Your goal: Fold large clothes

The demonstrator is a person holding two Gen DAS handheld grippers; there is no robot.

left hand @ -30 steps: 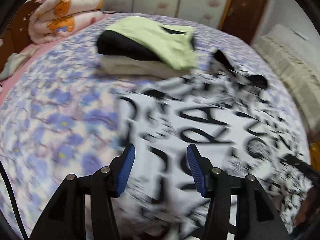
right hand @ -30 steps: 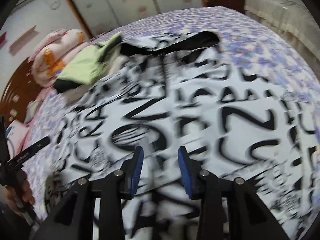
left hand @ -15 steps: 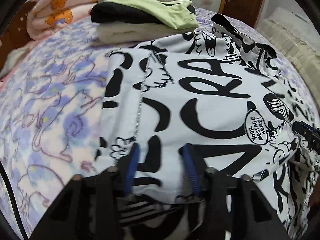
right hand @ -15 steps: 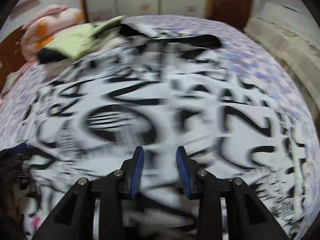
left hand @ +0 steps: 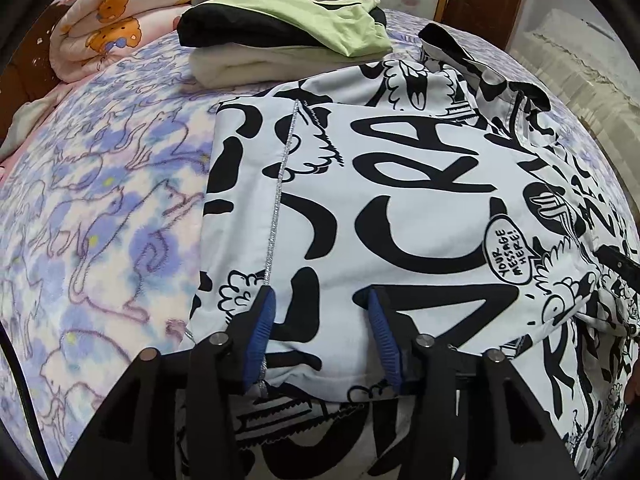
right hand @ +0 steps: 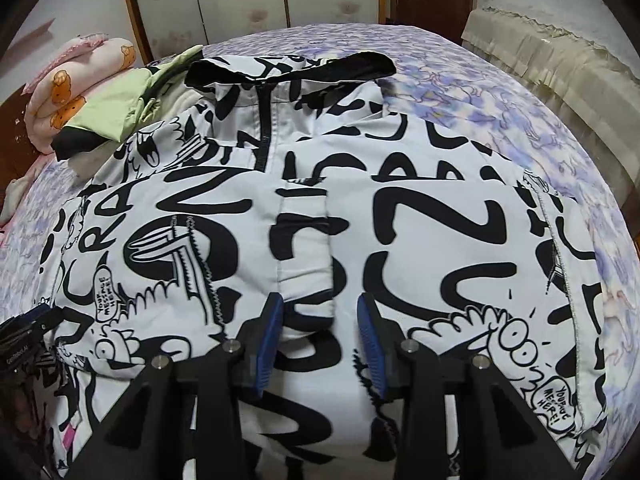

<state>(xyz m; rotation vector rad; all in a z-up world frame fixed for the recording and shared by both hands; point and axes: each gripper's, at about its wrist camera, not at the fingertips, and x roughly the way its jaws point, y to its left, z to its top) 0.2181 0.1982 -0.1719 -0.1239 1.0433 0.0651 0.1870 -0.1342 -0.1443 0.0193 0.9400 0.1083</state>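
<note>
A large white jacket with bold black lettering [left hand: 400, 184] lies spread on the bed, its black-lined hood at the far end [right hand: 292, 70]. Both sleeves are folded in over its body. My left gripper [left hand: 320, 320] is open, its blue pads low over the near left part of the jacket, with fabric between the jaws. My right gripper [right hand: 320, 320] is open over the jacket's near middle, by a sleeve cuff [right hand: 304, 256]. The left gripper also shows at the left edge of the right wrist view [right hand: 24, 332].
The bed has a purple floral blanket [left hand: 100, 220]. A stack of folded clothes, green on black on cream [left hand: 280, 40], lies beyond the jacket's left side. A rolled pink bear quilt [left hand: 112, 36] sits far left. A cream covered bench [right hand: 560, 52] stands to the right.
Both grippers have come down close over the jacket and steadied; the blur is gone. The left gripper has shifted onto the jacket's folded left edge. Both jaws stay open.
</note>
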